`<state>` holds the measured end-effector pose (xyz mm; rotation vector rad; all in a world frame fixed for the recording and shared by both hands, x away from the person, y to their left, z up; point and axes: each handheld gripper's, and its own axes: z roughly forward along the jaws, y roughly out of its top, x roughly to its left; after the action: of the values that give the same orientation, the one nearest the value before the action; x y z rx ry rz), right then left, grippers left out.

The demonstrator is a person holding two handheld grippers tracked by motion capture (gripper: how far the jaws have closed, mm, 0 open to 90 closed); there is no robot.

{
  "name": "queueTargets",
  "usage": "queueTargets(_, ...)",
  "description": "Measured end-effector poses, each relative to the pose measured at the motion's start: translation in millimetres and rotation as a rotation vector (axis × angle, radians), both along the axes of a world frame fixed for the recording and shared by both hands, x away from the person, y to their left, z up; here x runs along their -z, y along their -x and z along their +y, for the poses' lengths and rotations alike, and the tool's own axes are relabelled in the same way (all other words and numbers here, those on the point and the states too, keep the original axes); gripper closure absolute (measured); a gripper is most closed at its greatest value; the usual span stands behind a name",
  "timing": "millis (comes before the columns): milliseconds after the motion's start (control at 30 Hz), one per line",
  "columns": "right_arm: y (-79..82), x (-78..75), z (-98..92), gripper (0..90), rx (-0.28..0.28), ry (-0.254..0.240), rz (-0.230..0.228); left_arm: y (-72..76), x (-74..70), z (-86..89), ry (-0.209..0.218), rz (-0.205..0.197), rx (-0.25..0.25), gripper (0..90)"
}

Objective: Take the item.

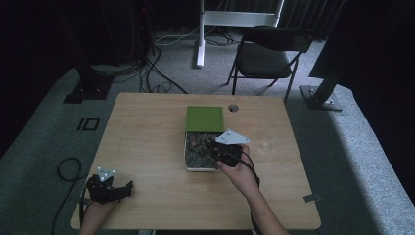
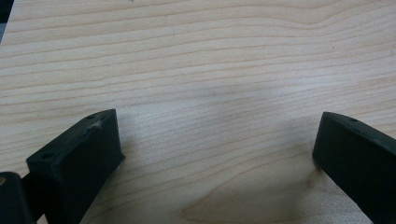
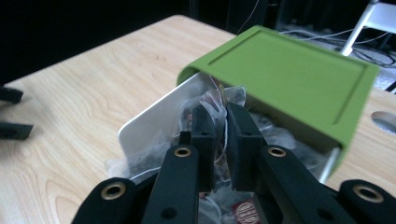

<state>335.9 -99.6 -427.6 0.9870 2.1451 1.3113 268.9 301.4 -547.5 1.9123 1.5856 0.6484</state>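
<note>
Box (image 1: 201, 147) mid-table (image 1: 147, 132); lid (image 1: 204, 118) behind.

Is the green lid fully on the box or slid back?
Slid back: the green lid covers the far part of the box, leaving packets exposed near the right hand-held gripper.

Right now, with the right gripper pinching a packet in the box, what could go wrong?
1. The right gripper has its jaws nearly shut on a clear packet amid a tangled pile; lifting may drag neighbouring packets out onto the table.
2. The green lid sits slid partway over the white box; a pull could catch it.
3. The left gripper rests open, far away, so nothing steadies the box.
</note>
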Motion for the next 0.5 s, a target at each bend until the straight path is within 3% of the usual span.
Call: queueTargets(500,-8.4,-22.0,-32.8,82.8,0.062,-0.022,-0.039,0.0,0.0,0.0,0.000,0.000,0.000,1.7)
